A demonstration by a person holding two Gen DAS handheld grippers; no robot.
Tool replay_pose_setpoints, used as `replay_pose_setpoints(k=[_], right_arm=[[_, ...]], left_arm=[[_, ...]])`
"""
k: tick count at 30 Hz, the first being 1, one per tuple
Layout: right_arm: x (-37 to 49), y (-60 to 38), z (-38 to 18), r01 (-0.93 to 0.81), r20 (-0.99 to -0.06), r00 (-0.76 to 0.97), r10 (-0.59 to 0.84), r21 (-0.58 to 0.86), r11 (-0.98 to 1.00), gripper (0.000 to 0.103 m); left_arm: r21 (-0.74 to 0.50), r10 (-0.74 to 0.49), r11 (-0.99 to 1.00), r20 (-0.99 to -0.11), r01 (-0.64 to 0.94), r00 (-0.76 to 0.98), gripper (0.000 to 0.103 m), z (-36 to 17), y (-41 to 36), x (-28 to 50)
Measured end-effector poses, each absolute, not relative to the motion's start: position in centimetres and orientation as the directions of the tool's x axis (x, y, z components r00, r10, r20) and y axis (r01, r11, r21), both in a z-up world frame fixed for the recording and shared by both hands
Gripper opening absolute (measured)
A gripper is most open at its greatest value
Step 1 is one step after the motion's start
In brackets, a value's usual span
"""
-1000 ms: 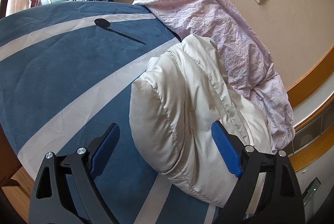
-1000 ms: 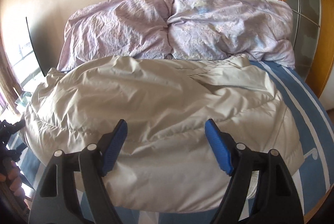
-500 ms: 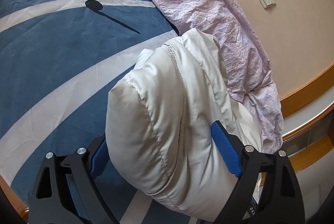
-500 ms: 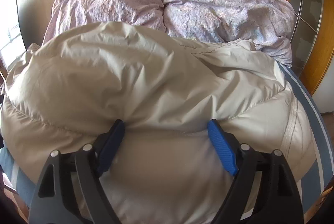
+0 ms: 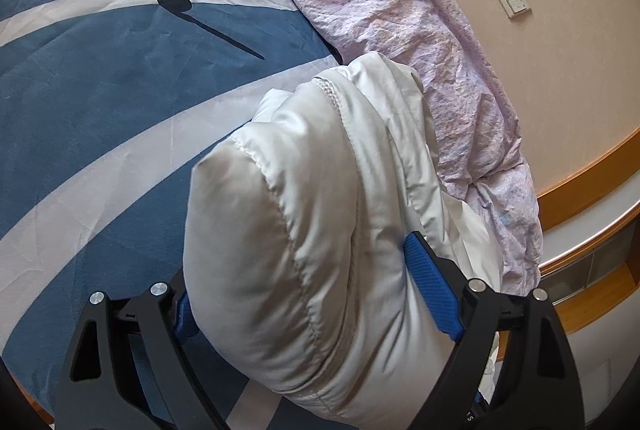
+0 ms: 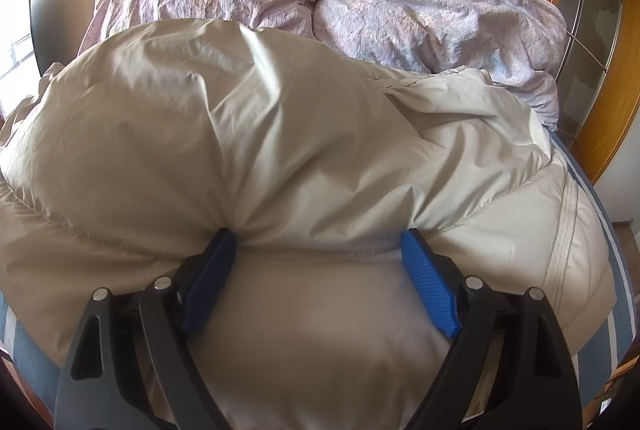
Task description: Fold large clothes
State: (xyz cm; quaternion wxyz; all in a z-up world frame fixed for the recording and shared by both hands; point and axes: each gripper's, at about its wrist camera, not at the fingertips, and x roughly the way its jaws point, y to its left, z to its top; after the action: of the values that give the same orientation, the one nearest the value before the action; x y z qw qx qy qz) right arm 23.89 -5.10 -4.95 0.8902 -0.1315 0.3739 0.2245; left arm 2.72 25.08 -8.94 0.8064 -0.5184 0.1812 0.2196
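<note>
Where the jacket [image 5: 312, 230] lies: near edge of the bed [image 5: 100, 69], in a puffed heap touching the duvet [image 5: 420, 29] behind it.
Bed: flat blue sheet with broad white stripes, matt, smooth.
Duvet: lilac, crinkled cotton, bunched along the far side.
Jacket: pale cream, quilted and padded; thin, glossy shell. I judge it light, very soft, springy and slippery, so folds will want to puff open again.
Where to hold: I would pinch the stitched hem [image 6: 568, 213] or a quilt seam [image 5: 280, 197], not the fat padding.
Right gripper [image 6: 318, 238]: jaws wide, just been opening; tips sunk in the jacket, which bulges between them, unclamped.
Left gripper [image 5: 296, 274]: jaws wide around the jacket's left end, not pinching.
</note>
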Motion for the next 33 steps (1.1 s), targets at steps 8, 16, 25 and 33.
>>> replay_pose_setpoints(k=[8,16,25,33], right_arm=[[23.9,-4.9,-5.3,-0.496,-0.726,0.622,0.293,-0.077,0.865,0.086],[24.0,-5.0,-5.5,-0.491,-0.724,0.623,0.296,-0.068,0.869,0.086],[24.3,-8.4,-3.8,-0.447,-0.704,0.645,0.297,-0.032,0.894,0.081],[23.2,-6.9,-3.4,-0.514,-0.695,0.610,0.382,0.021,0.858,0.081]], left_arm=[[-0.764,0.169,0.353,-0.516,-0.540,0.840,0.085,-9.0,25.1,3.0],[-0.772,0.168,0.344,-0.510,-0.535,0.844,0.073,-8.9,25.1,3.2],[-0.782,0.155,0.321,-0.513,-0.535,0.844,0.069,-9.0,25.2,2.9],[-0.772,0.161,0.333,-0.518,-0.541,0.840,0.065,-9.0,25.2,2.9]])
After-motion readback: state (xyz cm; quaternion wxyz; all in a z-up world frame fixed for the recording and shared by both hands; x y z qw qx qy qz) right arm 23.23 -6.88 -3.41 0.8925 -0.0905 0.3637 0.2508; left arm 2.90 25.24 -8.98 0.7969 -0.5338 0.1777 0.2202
